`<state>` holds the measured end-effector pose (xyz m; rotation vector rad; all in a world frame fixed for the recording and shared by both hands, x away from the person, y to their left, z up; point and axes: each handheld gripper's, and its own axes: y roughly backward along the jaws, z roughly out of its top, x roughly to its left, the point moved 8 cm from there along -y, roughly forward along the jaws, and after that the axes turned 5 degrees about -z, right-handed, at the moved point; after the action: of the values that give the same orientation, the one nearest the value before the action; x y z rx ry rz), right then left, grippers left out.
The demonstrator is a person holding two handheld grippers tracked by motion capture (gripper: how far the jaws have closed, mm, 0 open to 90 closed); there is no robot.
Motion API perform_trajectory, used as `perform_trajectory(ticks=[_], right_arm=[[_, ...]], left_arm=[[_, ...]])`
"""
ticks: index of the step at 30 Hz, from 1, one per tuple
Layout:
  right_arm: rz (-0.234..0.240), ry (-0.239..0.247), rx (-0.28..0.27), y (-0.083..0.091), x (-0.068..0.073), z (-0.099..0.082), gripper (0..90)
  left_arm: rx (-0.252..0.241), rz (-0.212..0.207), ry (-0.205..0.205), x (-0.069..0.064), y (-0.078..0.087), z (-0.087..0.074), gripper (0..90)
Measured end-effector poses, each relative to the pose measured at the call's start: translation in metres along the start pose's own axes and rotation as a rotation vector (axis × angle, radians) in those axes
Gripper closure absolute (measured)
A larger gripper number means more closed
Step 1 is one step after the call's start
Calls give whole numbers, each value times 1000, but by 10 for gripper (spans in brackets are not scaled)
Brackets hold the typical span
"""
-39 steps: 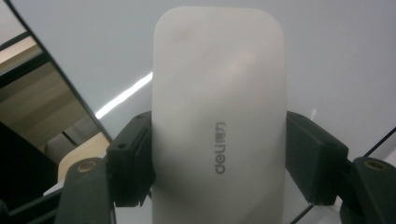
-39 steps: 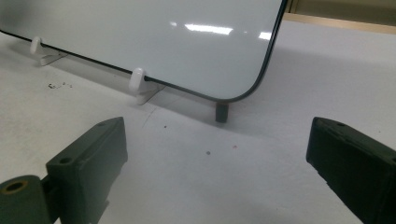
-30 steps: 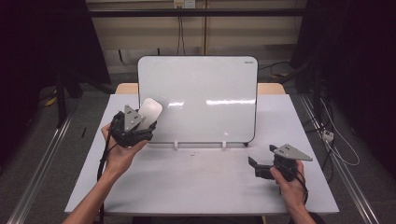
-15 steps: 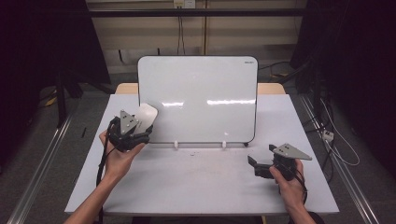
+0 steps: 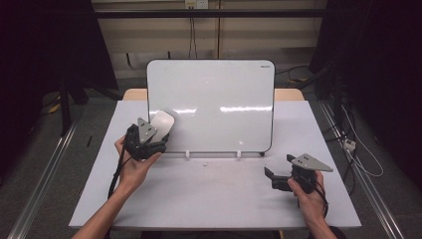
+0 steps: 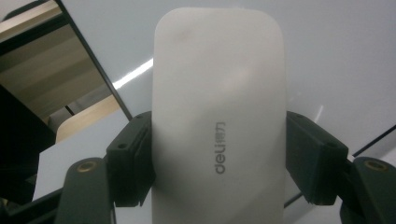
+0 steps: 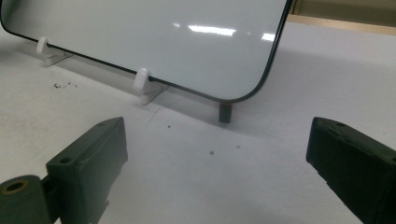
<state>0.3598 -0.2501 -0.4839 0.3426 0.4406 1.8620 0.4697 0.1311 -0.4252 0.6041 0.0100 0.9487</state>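
A white whiteboard (image 5: 214, 104) with a thin black edge stands upright on white feet on the white table (image 5: 214, 199). My left gripper (image 5: 158, 133) is shut on a white eraser (image 5: 162, 122) marked "deli", held against the board's lower left part. In the left gripper view the eraser (image 6: 217, 116) sits between both pads (image 6: 133, 163), with the whiteboard (image 6: 336, 56) close behind it. My right gripper (image 5: 279, 172) rests low over the table at the right, open, nothing between its jaws. In the right gripper view, the right gripper (image 7: 219, 140) faces the whiteboard's lower corner (image 7: 252, 88).
White clip feet (image 7: 144, 86) and a small black peg (image 7: 225, 112) hold the board up. Dark specks (image 7: 65, 85) lie on the table near the left foot. Bare tabletop lies in front of the board between the hands. Cables (image 5: 356, 149) lie on the floor at the right.
My left gripper has come down a little along the board's left side with the eraser in it. The right gripper has stayed where it was.
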Motion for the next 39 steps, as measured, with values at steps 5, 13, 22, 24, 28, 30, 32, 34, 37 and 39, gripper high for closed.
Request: perform_trajectory(ticks=[5,13,22,24,28,30,32,34,37,39], right_arm=[[0,3,0,0,0,0,54],[0,5,0,0,1,0,54],[-4,2,0,-1,0,0,54],[-5,3,0,-1,0,0,54],[-3,6,-1,-1,0,0,54],[-1,2,1,-1,0,0,54],[-2,2,-1,-1,0,0,54],[0,3,0,-1,0,0,54],[2,4,0,0,1,0,54],[1,0,1,0,0,0,54]], left_arm=[[6,-1,-18,-5,-9,2,313],[16,23,-56,-4,-18,7,313],[33,60,-88,-6,-26,4,312],[36,67,-89,-6,-26,4,311],[46,60,-103,-8,-26,3,311],[56,57,-101,-10,-26,2,310],[57,58,-104,-12,-26,2,311],[59,56,-106,-11,-26,1,310],[57,49,-102,-11,-26,1,306],[48,32,-72,-10,-27,1,296]])
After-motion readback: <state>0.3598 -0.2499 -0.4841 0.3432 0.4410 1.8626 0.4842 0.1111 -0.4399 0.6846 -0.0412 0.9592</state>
